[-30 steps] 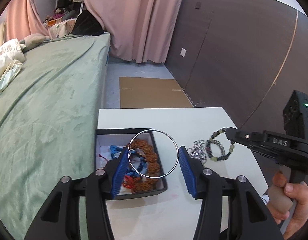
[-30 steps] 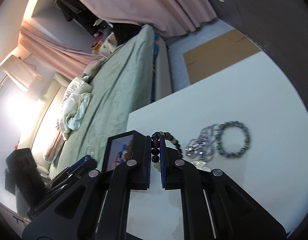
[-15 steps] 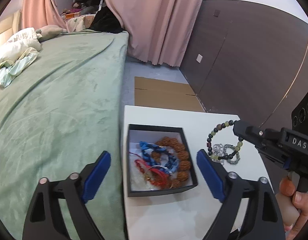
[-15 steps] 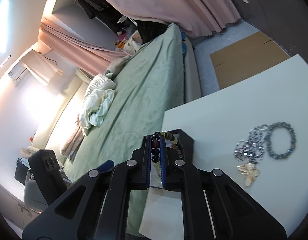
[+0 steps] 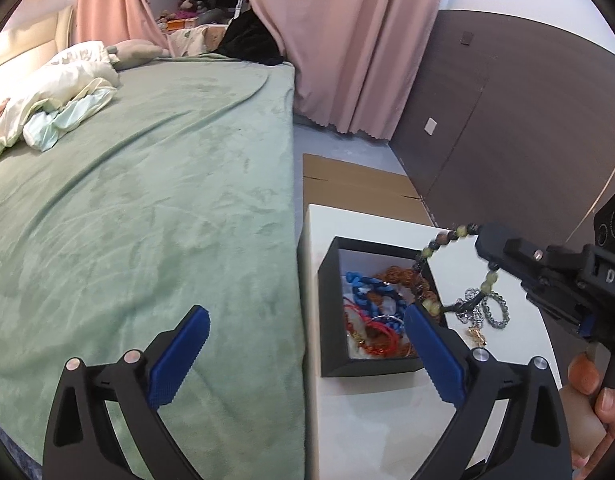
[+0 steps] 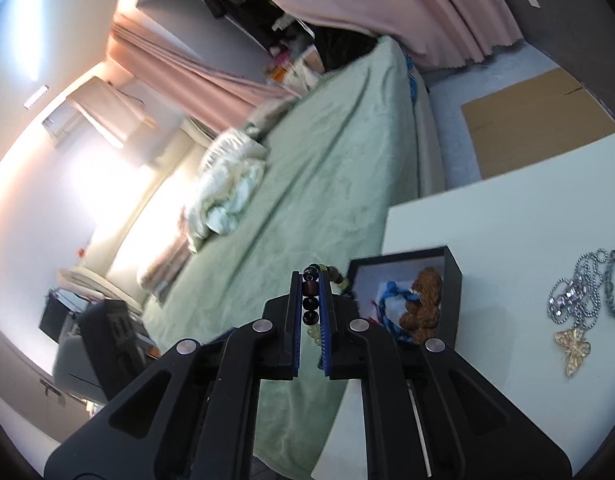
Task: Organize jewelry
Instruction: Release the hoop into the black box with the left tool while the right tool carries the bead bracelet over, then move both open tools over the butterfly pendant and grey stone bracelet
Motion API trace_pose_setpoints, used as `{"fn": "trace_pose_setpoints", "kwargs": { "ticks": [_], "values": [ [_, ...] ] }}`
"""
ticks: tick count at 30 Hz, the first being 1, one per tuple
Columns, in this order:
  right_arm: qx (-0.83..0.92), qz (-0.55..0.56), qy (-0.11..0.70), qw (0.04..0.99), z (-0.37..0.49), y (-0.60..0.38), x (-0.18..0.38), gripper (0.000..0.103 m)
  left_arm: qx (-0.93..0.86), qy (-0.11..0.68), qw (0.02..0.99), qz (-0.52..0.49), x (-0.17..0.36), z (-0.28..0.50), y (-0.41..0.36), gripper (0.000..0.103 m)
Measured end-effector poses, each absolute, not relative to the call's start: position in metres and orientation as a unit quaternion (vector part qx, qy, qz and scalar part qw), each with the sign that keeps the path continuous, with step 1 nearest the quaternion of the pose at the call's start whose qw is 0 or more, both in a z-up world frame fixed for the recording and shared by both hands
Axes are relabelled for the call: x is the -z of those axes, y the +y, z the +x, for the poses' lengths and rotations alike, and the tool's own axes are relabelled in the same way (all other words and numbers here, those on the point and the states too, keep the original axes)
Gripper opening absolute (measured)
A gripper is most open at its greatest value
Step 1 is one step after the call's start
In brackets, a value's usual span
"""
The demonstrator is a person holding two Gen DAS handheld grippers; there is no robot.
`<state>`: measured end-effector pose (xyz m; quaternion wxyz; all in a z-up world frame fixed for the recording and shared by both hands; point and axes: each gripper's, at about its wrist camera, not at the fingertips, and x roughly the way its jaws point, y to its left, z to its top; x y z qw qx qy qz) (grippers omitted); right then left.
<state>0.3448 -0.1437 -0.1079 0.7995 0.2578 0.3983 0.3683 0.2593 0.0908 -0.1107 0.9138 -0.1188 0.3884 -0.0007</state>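
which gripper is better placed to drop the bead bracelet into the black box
Right. The right gripper has the bead bracelet between its pads, hanging over the black box, jaws just opening. The left gripper is wide open and empty.

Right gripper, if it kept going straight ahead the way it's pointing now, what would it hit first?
Probably the green bed cover, just left of the black box; depth is uncertain. The right gripper holds the beaded bracelet.

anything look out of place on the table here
Nothing damaged or spilled. A silver chain with a gold pendant and a grey bead bracelet lie loose on the table, outside the black box.
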Motion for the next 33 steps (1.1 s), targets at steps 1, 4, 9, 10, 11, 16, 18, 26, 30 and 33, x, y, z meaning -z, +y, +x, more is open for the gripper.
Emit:
{"fn": "trace_pose_setpoints", "kwargs": {
  "ticks": [1, 4, 9, 10, 11, 16, 18, 26, 30, 33],
  "values": [
    [-0.363, 0.252, 0.406, 0.800, 0.346, -0.142, 0.109, 0.031, -0.002, 0.390, 0.913, -0.120, 0.111, 0.259, 0.092, 0.095],
    [-0.336, 0.241, 0.401, 0.817, 0.344, -0.149, 0.108, 0.065, -0.002, 0.391, 0.913, -0.117, 0.109, 0.258, 0.089, 0.095],
    [-0.317, 0.251, 0.382, 0.831, 0.337, -0.174, 0.099, 0.082, 0.004, 0.388, 0.915, -0.111, 0.105, 0.257, 0.078, 0.095],
    [-0.312, 0.253, 0.380, 0.833, 0.336, -0.179, 0.098, 0.082, 0.006, 0.387, 0.915, -0.110, 0.104, 0.258, 0.074, 0.095],
    [-0.307, 0.253, 0.377, 0.836, 0.336, -0.186, 0.097, 0.082, 0.008, 0.386, 0.916, -0.108, 0.102, 0.258, 0.070, 0.095],
    [-0.278, 0.250, 0.371, 0.850, 0.335, -0.214, 0.091, 0.087, 0.024, 0.384, 0.918, -0.098, 0.097, 0.264, 0.050, 0.095],
    [-0.271, 0.249, 0.366, 0.855, 0.331, -0.224, 0.091, 0.088, 0.032, 0.382, 0.919, -0.095, 0.095, 0.267, 0.041, 0.095],
    [-0.226, 0.239, 0.366, 0.871, 0.325, -0.269, 0.096, 0.090, 0.057, 0.379, 0.919, -0.089, 0.091, 0.277, 0.007, 0.095],
    [-0.213, 0.242, 0.379, 0.868, 0.324, -0.294, 0.107, 0.090, 0.078, 0.384, 0.916, -0.084, 0.093, 0.281, -0.012, 0.095],
    [-0.218, 0.247, 0.378, 0.865, 0.323, -0.310, 0.113, 0.090, 0.090, 0.387, 0.915, -0.076, 0.094, 0.283, -0.027, 0.095]
  ]
}}
